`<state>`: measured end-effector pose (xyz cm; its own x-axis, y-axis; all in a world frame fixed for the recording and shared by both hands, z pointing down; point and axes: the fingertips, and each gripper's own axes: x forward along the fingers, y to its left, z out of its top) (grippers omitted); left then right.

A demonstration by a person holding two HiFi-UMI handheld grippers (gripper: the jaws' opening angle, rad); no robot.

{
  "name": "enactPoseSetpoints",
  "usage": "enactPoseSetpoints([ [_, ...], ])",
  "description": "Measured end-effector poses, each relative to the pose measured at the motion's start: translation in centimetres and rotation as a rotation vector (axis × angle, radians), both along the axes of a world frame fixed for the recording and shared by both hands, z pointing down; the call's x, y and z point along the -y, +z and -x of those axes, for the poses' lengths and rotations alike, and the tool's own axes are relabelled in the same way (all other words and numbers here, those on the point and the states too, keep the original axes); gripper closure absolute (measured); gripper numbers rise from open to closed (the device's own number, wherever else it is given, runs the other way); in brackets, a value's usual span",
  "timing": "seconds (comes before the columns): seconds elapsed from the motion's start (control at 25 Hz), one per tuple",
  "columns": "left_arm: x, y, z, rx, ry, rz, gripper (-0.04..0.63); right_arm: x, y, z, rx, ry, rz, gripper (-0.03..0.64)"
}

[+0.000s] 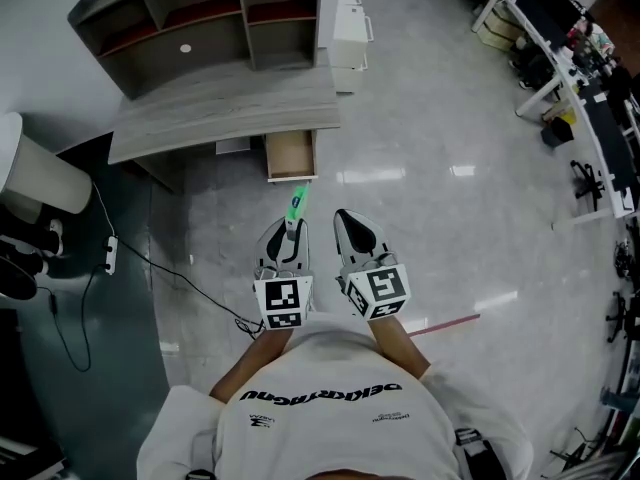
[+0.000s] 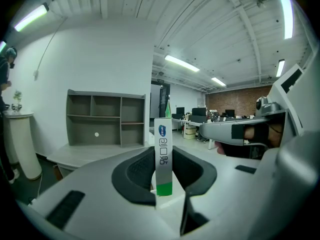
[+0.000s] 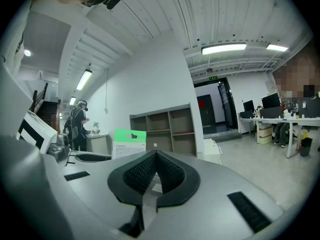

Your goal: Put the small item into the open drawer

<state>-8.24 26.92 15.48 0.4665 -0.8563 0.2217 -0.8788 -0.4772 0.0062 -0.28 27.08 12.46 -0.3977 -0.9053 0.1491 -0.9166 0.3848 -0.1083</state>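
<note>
The left gripper has its fingers clamped on the small item — a flat green-and-white packet, standing upright — well apart from the open drawer. The right gripper has its fingers closed on nothing. The approach and the drop-in are left to do.

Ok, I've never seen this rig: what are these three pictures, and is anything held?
No robot here: a person holds a two-jaw gripper in each hand. The head view looks down from the person's head; the other two ride on the grippers and look along their jaws. The left gripper is clamped on a slim white pack with a green end. The right gripper is closed and empty. Ahead stands a grey desk with a shelf unit; its drawer is pulled open.
</note>
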Motion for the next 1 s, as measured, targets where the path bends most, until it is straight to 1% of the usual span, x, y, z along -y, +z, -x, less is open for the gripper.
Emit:
enactPoseSetpoints([
  [0.36, 4.9, 2.0, 0.4, -0.002, 0.015, 0.048, 0.495, 5.1, 1.1, -0.2, -0.002, 0.031, 0.027, 0.588],
  [0.6, 8.1, 3.4, -0.1, 0.011, -0.019, 0.070, 0.495, 8.6, 2.5, -0.8, 0.007, -0.002, 0.049, 0.588],
  [0.8, 12.4, 4.1, -0.4, 0.009, -0.028, 0.091, 0.495, 13.2, 3.6, -1.4, 0.006, -0.022, 0.079, 0.588],
  [1.0, 15.6, 6.7, -0.7, 0.016, -0.063, 0.143, 0.495, 16.4, 5.8, -1.9, 0.008, -0.050, 0.128, 0.588],
])
